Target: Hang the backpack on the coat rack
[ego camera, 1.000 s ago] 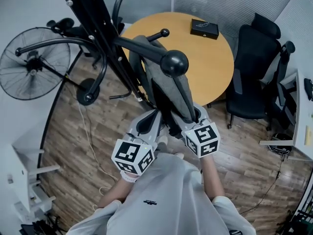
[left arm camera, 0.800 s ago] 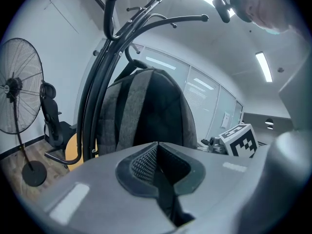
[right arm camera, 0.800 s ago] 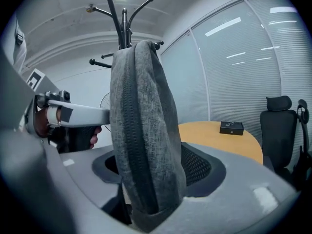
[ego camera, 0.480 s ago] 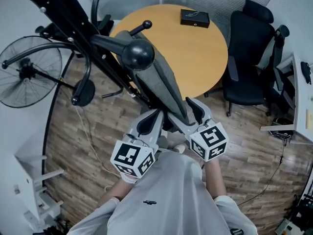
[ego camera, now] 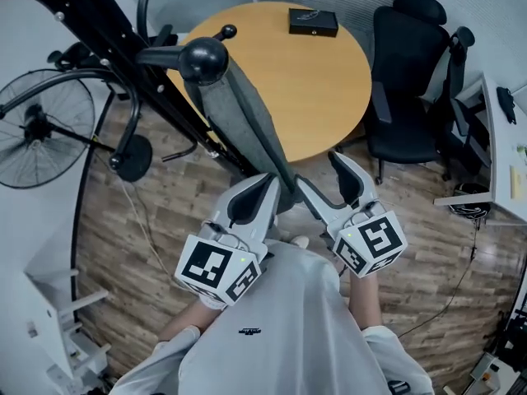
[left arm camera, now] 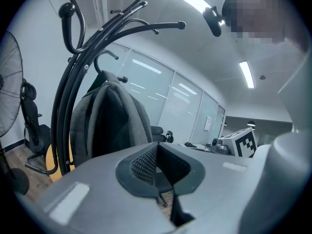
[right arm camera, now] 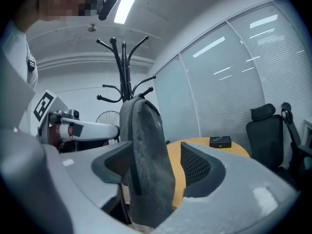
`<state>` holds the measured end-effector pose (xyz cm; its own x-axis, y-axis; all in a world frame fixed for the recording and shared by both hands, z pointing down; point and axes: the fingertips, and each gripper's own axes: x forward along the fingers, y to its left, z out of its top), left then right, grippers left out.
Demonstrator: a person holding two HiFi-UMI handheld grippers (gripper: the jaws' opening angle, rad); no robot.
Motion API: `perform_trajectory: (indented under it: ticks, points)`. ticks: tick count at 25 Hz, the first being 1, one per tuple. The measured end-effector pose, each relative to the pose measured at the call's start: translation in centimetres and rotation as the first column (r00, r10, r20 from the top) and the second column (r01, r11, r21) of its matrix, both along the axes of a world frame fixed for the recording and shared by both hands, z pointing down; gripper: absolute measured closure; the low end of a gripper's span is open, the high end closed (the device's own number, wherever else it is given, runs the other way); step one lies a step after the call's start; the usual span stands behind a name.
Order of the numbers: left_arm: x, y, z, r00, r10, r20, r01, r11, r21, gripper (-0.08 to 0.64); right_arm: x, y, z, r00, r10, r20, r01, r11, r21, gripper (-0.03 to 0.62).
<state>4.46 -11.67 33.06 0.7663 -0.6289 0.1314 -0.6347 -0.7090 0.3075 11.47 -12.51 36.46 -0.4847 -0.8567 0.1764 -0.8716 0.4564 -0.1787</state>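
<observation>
A grey backpack [ego camera: 247, 126] hangs from a knobbed arm of the black coat rack [ego camera: 202, 58]. In the left gripper view the backpack [left arm camera: 112, 126] hangs against the rack's poles [left arm camera: 68, 82], beyond the jaws. My left gripper [ego camera: 265, 181] is shut and empty, just left of the backpack's lower end. My right gripper [ego camera: 321, 171] is open; its jaws have just been opening. In the right gripper view the backpack's edge [right arm camera: 146, 150] stands between the jaws, and the right pad [right arm camera: 195, 165] is clear of it.
Behind the rack is a round wooden table [ego camera: 329, 81] with a black box [ego camera: 313, 21] on it. A black office chair [ego camera: 408, 89] stands to the right, next to a desk edge [ego camera: 498, 163]. A standing fan [ego camera: 37, 130] is at the left. The floor is wood.
The right jaws have spread wide off the backpack's lower end. Both grippers have drawn back and risen a little. The backpack now hangs from the rack arm on its own.
</observation>
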Motion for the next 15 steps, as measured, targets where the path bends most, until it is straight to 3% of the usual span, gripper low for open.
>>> perform_trajectory:
  ticks: [3, 7, 11, 15]
  points:
    - [0.7, -0.2, -0.9, 0.999, 0.007, -0.041, -0.007, 1.000, 0.006, 0.541, 1.8, 0.2, -1.2, 0.997, 0.081, 0.005, -0.081, 0.996, 0.041, 0.335]
    - [2.7, 0.2, -1.3, 0.997, 0.068, -0.044, -0.067, 0.998, 0.022, 0.541, 4.6, 1.1, -2.3, 0.980, 0.200, -0.004, -0.199, 0.976, 0.089, 0.421]
    - [5.3, 0.4, -1.0, 0.990, 0.136, -0.039, -0.135, 0.990, 0.035, 0.542, 7.7, 2.3, -3.3, 0.947, 0.322, -0.006, -0.318, 0.939, 0.129, 0.505]
    - [7.3, 0.7, -0.1, 0.981, 0.191, -0.036, -0.190, 0.981, 0.030, 0.541, 10.6, 4.0, -3.4, 0.909, 0.416, -0.016, -0.410, 0.902, 0.135, 0.525]
